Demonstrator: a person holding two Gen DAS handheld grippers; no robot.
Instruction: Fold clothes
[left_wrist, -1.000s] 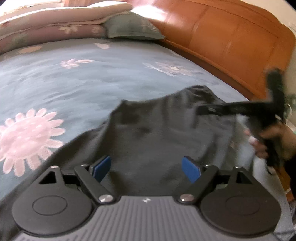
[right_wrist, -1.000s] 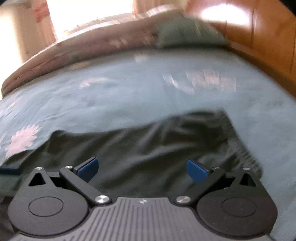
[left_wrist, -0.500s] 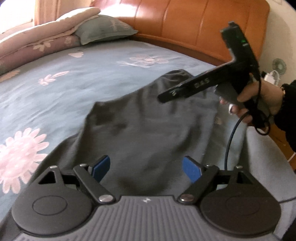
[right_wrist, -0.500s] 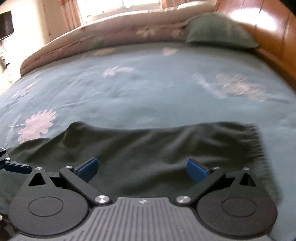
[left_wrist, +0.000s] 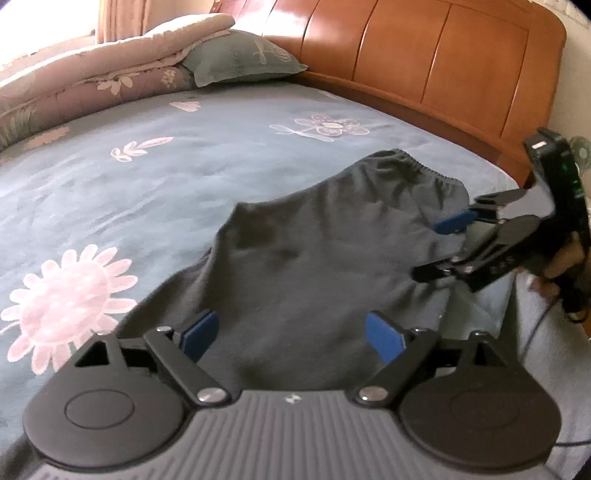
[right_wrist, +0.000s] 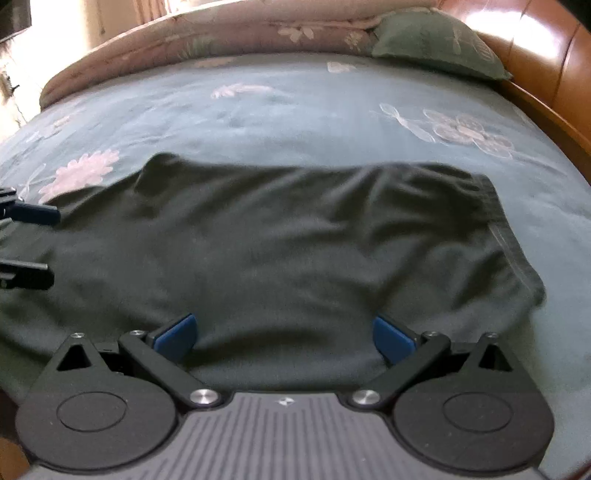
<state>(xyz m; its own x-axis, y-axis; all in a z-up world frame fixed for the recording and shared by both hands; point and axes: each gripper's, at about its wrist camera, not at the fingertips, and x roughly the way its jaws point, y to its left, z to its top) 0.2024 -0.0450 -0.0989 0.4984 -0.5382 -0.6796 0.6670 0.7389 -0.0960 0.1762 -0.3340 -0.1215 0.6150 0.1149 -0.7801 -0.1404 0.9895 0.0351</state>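
— Bedding first: our blue floral sheet (left_wrist: 155, 192) covers the bed, with the wooden headboard (left_wrist: 424, 62) behind it and a green pillow (left_wrist: 240, 59) beside the rolled quilt (left_wrist: 92, 81).

— And on the sheet we have the dark garment (right_wrist: 288, 243), spread flat near our edge, its elastic waistband (left_wrist: 410, 164) toward the headboard.

— Our left gripper (left_wrist: 291, 332) hovers over the cloth with its jaws wide, having just eased further apart; nothing is pinched between the blue pads (left_wrist: 201, 332).

— Our right gripper (right_wrist: 284, 336) is likewise spread, empty, above the cloth near the waistband end. We can't tell whether either touches the fabric.
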